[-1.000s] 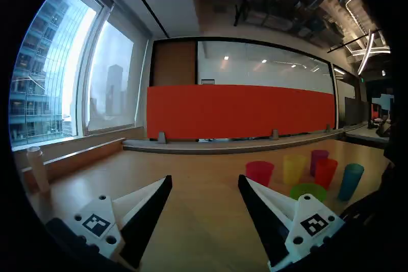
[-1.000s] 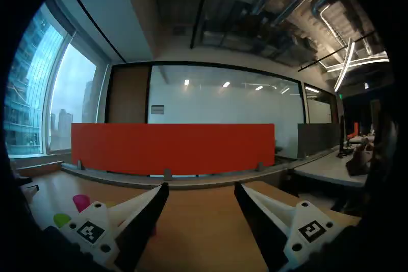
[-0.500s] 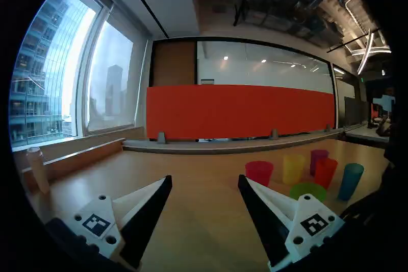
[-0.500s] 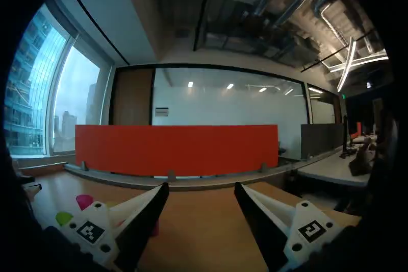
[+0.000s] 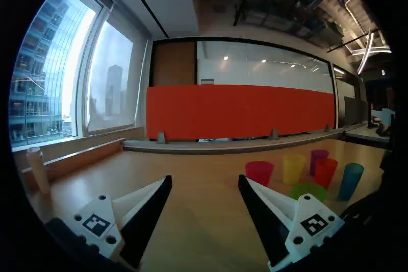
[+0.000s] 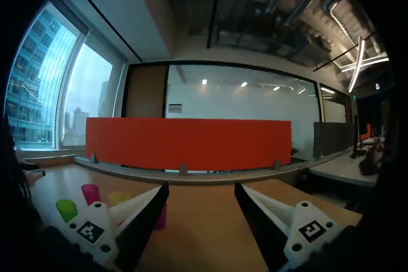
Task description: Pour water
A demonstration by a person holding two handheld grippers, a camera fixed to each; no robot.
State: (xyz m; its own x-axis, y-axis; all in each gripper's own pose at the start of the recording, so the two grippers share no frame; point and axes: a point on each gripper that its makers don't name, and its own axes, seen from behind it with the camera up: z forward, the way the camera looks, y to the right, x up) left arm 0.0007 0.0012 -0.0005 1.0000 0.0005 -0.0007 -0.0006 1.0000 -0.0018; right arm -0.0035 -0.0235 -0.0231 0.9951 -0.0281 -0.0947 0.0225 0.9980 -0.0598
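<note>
The left gripper (image 5: 204, 182) and right gripper (image 6: 200, 190) hover above the table (image 5: 178, 162), fingers spread wide, grasping nothing. Six coloured cups (image 5: 294, 168) stand clustered on it, right of the left gripper and left of the right one; an orange divider (image 5: 239, 111) runs along the far edge.

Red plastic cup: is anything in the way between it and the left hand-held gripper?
Nothing visible is. The red plastic cup stands on the wooden table just beyond the open left hand-held gripper.
</note>
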